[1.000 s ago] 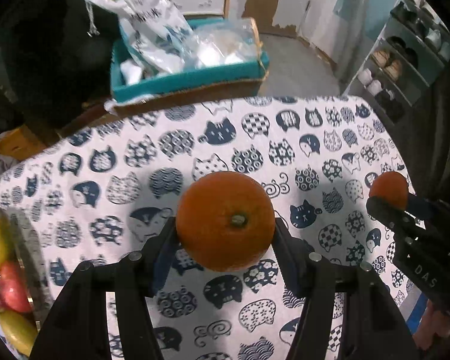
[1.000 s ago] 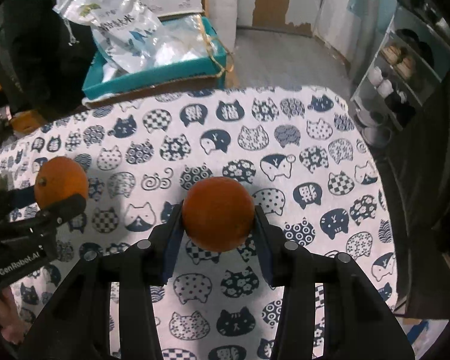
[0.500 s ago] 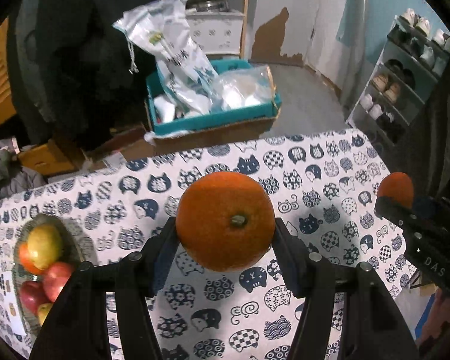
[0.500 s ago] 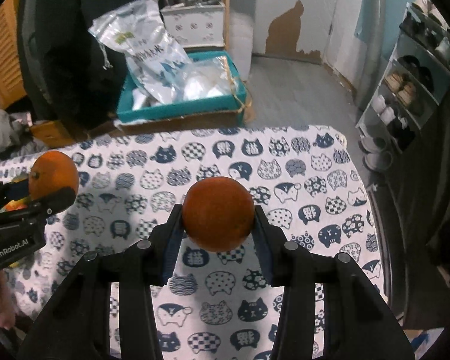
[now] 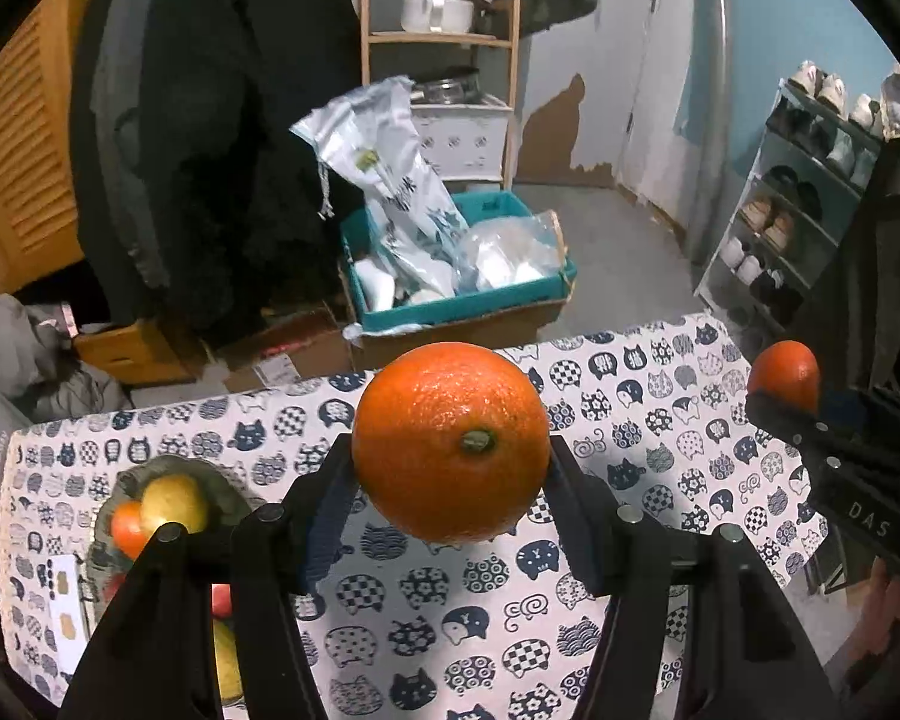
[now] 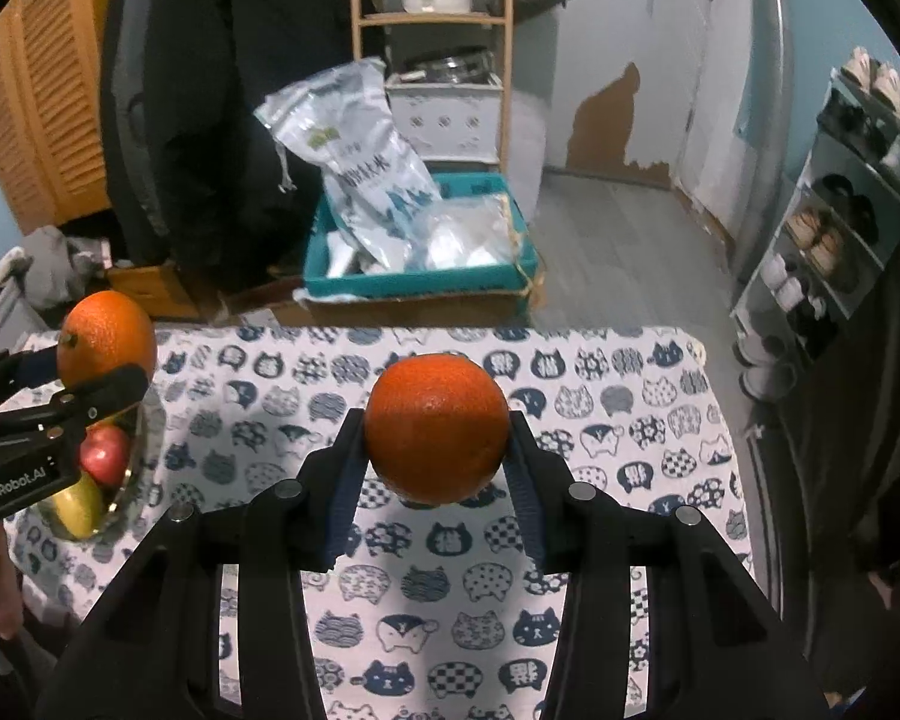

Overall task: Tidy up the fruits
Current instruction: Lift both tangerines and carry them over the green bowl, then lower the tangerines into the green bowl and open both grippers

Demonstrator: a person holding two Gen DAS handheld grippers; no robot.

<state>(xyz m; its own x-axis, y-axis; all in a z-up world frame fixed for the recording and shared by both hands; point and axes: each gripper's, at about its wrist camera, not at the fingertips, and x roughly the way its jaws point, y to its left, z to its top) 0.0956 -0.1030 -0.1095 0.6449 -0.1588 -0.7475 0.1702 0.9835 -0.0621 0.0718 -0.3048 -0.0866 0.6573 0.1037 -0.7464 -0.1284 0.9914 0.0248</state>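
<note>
So both grippers have fruit in them right now. The left gripper (image 5: pixel 450 468) is clamped on a big orange (image 5: pixel 450 441), stem end facing the camera, pads pressed against both sides of it, and the whole thing is held up in the air above the counter (image 5: pixel 630 420) with the cat-print cloth. The right gripper (image 6: pixel 437 450) is squeezed onto a second orange (image 6: pixel 437 429), a bit smaller and darker looking, also off the cloth and clear of the counter. You can see each gripper from the other one's camera too: from the left wrist view the right gripper sits at the right edge of the counter, and from the right wrist view the left gripper pokes in over the counter's left end. On that left end of the counter there's a fruit bowl (image 5: pixel 210 480) holding a yellow pear-ish fruit (image 5: pixel 173 504), something orange-red (image 5: pixel 127 531) next to it, and in the right wrist view a red apple (image 6: pixel 105 455) and what looks like a banana (image 6: pixel 78 504). The left gripper's orange is just above that bowl's rim in the right wrist view. Past the far edge of the counter, on the floor, there's a teal box (image 6: pixel 420 285) stuffed with plastic bags, and off to the counter's right a shoe rack (image 5: pixel 804 228).
</note>
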